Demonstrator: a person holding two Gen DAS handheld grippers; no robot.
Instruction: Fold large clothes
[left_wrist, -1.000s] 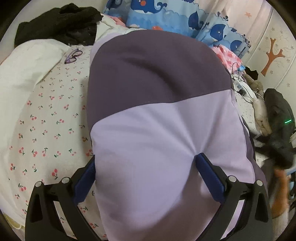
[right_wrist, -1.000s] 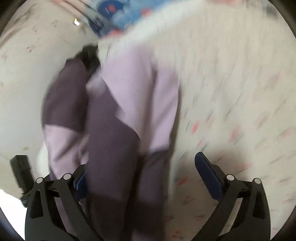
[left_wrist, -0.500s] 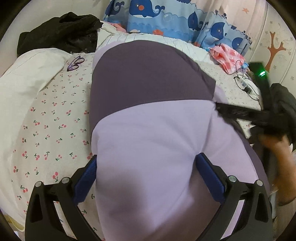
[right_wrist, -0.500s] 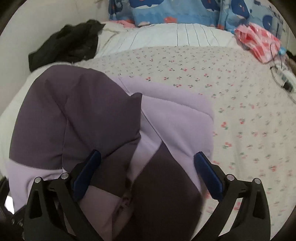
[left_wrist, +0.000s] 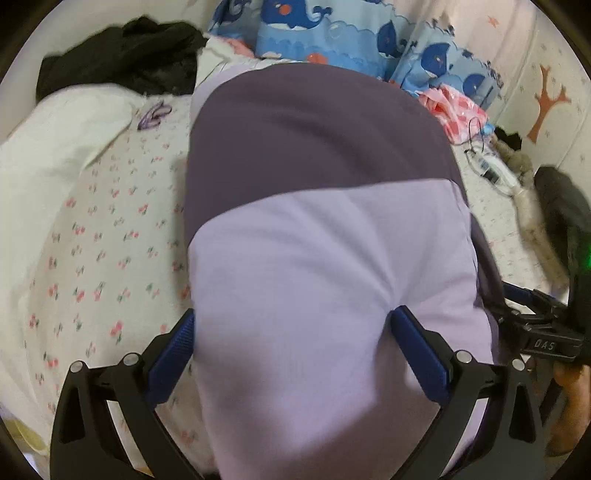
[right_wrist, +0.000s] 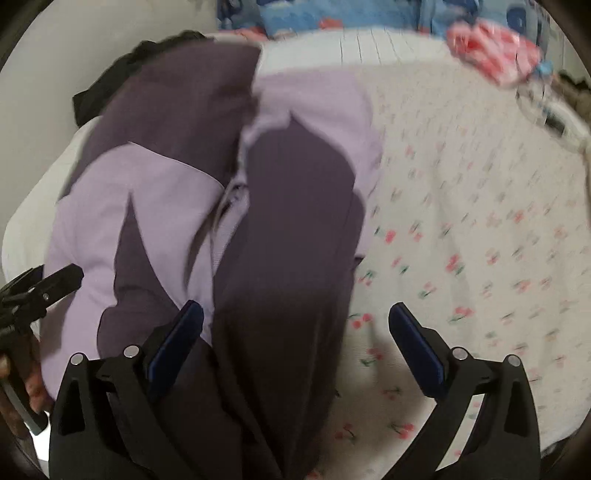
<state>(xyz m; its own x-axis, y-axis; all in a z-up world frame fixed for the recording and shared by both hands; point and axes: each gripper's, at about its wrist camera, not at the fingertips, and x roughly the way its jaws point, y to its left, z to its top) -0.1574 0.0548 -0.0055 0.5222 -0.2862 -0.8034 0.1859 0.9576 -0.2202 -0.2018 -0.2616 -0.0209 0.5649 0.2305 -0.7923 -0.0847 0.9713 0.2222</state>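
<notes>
Garment: a two-tone jacket (left_wrist: 332, 229), dark purple and lilac, lying on the bed (left_wrist: 92, 236) over the cherry-print sheet. Left tongs (left_wrist: 293, 325): fingers spread wide, with a puffed lilac panel bulging up between them; the left finger's tip is hidden behind the cloth, so I cannot tell whether any grip is made. Right tongs (right_wrist: 295, 325): fingers wide apart, a long dark sleeve or front panel (right_wrist: 288, 240) running up between them, nothing pinched. The right-wrist view is blurred, so fine seams are uncertain. Handling estimate: soft, padded, light for its bulk; it will spring back and trap air, and the smooth shell may slide on itself. Best hold, I judge, is at a hem or cuff edge where layers are thin, not the puffy middle. A black garment (left_wrist: 122, 55) lies at the far corner.
</notes>
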